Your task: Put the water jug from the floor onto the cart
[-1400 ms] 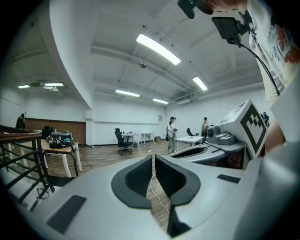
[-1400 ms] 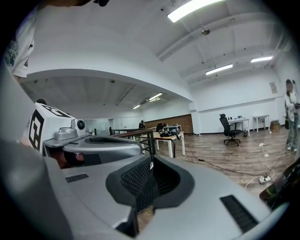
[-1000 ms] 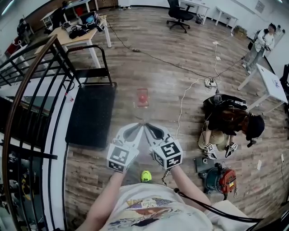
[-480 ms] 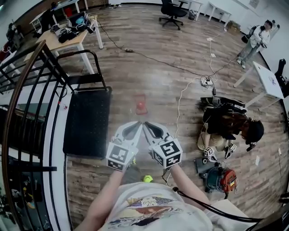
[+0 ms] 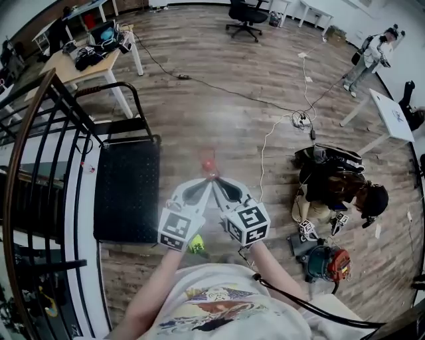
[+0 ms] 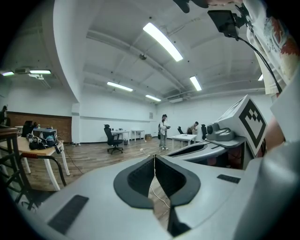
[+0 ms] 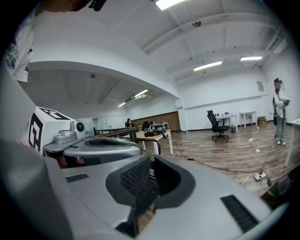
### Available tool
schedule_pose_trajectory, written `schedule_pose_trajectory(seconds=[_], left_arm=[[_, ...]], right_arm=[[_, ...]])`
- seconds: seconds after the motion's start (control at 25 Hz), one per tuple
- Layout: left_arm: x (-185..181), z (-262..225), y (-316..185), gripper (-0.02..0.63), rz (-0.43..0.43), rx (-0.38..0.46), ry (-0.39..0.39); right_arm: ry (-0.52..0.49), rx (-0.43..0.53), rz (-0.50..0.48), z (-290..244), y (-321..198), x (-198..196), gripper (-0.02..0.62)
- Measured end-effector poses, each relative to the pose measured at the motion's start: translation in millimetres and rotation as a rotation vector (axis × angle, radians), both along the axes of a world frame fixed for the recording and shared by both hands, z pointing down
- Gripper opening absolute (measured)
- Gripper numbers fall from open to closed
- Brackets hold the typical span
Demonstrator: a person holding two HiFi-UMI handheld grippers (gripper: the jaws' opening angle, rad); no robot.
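In the head view, we hold the left gripper and right gripper side by side at lower centre, arms stretched forward, tips nearly meeting. The red-capped jug stands on the wood floor just above the tips. The black cart lies at left beside a railing. In the left gripper view, the jaws are closed and empty. In the right gripper view, they are likewise closed on nothing.

Open office-lab around me: wood floor, cluttered desk at ten o'clock, office chair at twelve, trailing floor cables.
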State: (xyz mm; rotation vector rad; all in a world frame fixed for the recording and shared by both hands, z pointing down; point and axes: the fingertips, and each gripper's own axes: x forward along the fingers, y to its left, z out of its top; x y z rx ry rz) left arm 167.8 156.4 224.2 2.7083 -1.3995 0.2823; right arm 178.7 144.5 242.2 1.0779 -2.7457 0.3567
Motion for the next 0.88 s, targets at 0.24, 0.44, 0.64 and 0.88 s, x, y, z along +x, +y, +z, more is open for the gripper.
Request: schedule_pose_trajectory(seconds=[0.24,0.44,0.64,0.88], left_arm=[[-8,6,-33,0.014,0.016,0.004,-0.011],[-7,15,-65,0.014,0.001,-0.013,-0.02],[-1,17,-118,0.014,-0.048,0.009,-0.022],[-3,20,-197,0.012,-0.115,0.014,-0.045]], right_arm=[[-0.026,-0.026,0.017,8,-30,-8,0.029],[-0.006,-0.027,0.002,15,-62,-6,0.029],[0.02,0.008,-0.038,15,-114,-1,0.029],[0.042,0.05,-0.109,10,-195,-4,0.029]])
